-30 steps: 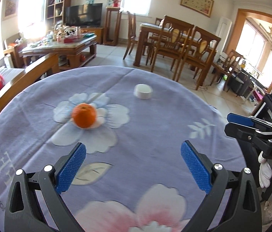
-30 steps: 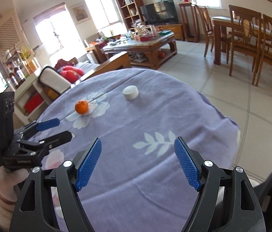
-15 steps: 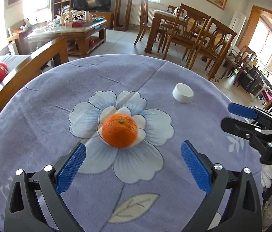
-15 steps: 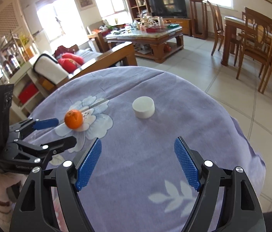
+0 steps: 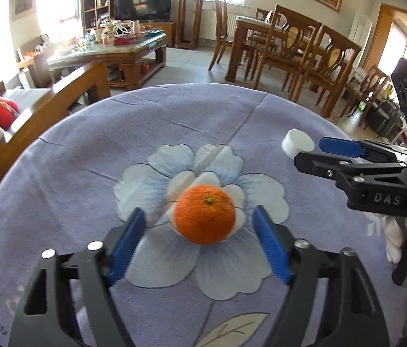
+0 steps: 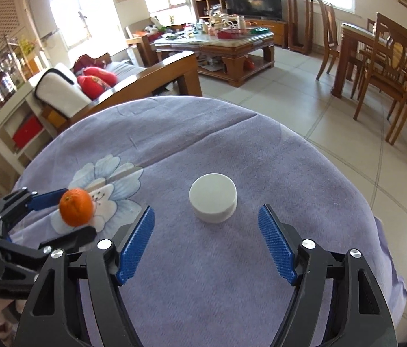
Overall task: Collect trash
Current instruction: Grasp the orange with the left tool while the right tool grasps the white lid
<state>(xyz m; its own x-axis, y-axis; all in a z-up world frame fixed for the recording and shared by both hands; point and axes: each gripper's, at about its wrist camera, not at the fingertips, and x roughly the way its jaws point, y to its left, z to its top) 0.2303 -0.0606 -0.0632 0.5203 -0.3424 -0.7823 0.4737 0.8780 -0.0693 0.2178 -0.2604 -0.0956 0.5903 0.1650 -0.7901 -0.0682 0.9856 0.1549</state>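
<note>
An orange (image 5: 204,214) sits on the flower print of the purple tablecloth (image 5: 59,173). My left gripper (image 5: 198,210) has it between its blue fingertips; the jaws are closing, with a gap still on each side. A white round cap (image 6: 213,201) lies flat on the cloth to the right. My right gripper (image 6: 206,208) points at it with its tips level with the cap's near edge, one on each side, jaws closing a little and not touching it. The right wrist view shows the orange (image 6: 76,206) between the left gripper's fingers.
The round table's far edge (image 6: 232,107) drops to a tiled floor. A wooden sofa with red cushions (image 6: 96,79) stands beyond at the left, a cluttered coffee table (image 6: 217,40) behind it, and dining chairs (image 5: 304,49) at the right. A white-gloved hand (image 5: 394,245) holds the right gripper.
Both grippers moved forward over the table. The left one came around the orange and its jaws narrowed. The right one drew up to the white cap and narrowed slightly.
</note>
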